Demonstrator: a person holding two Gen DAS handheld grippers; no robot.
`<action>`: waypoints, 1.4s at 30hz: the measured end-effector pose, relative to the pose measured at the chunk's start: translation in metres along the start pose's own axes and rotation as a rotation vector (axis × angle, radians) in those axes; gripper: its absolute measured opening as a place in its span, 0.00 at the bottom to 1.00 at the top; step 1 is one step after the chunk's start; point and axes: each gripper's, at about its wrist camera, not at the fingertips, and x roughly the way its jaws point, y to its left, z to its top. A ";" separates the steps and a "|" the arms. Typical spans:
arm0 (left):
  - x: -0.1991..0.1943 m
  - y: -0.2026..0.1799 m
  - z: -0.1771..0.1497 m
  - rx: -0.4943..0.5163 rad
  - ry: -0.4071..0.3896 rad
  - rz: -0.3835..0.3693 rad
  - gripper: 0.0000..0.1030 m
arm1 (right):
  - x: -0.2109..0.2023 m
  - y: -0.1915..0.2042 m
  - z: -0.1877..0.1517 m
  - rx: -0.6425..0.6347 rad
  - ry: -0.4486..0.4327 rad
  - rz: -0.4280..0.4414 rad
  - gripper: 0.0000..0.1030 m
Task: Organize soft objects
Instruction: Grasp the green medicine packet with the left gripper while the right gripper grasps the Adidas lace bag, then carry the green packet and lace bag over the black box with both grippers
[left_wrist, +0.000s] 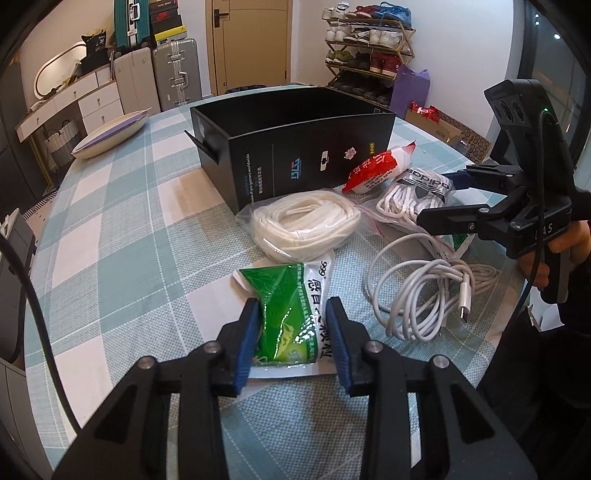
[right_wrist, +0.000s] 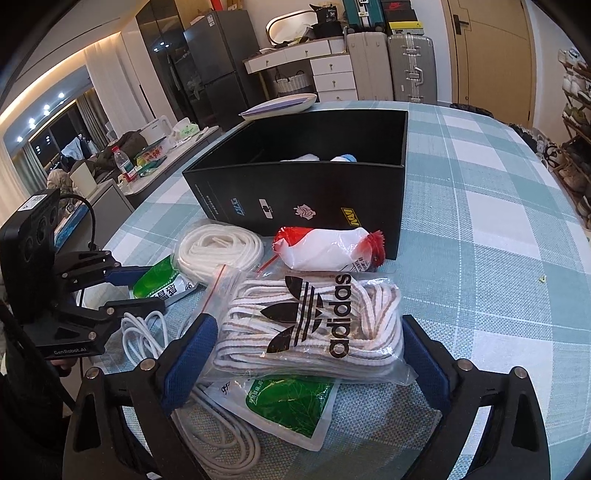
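Now my left tool (left_wrist: 291, 332) is clamped on the green-and-white plastic sachet (left_wrist: 286, 314), its blue pads (left_wrist: 246, 343) pressing the packet's two sides while it lies on the table. My right tool (right_wrist: 306, 354) stands wide apart, straddling the clear zip bag of striped white laces with the black adidas logo (right_wrist: 314, 328); its pads do not yet touch the bag.

To do this well, I judge I should lift the sachet straight up before swinging it toward the open black cardboard box (right_wrist: 306, 192), since the film is slippery and the grip sits near one end. With the right tool I should close on the thick middle of the lace bag, not on its loose plastic edge, and keep clear of the white charging cable (left_wrist: 421, 295) coiled just beside it. A second green sachet (right_wrist: 291, 406) lies under that bag and may drag along.

Also waiting in front of the box are a clear bag of plain white cord (left_wrist: 303, 225) and a red-and-white plastic packet (right_wrist: 328, 251). Something white and blue already lies inside the box.

The table wears a pale green-and-white checked cloth (left_wrist: 122, 236). Behind stand suitcases (left_wrist: 173, 74), a shoe rack (left_wrist: 365, 48) and a door (left_wrist: 251, 40).
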 end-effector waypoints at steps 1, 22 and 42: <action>0.000 0.000 0.000 0.000 0.000 0.000 0.34 | -0.001 0.001 0.000 -0.007 -0.002 0.000 0.91; -0.004 0.005 -0.002 -0.030 -0.013 0.010 0.31 | -0.048 0.000 -0.007 -0.027 -0.167 0.024 0.22; -0.022 0.019 0.000 -0.085 -0.079 0.038 0.09 | -0.084 0.019 -0.002 -0.097 -0.298 0.028 0.19</action>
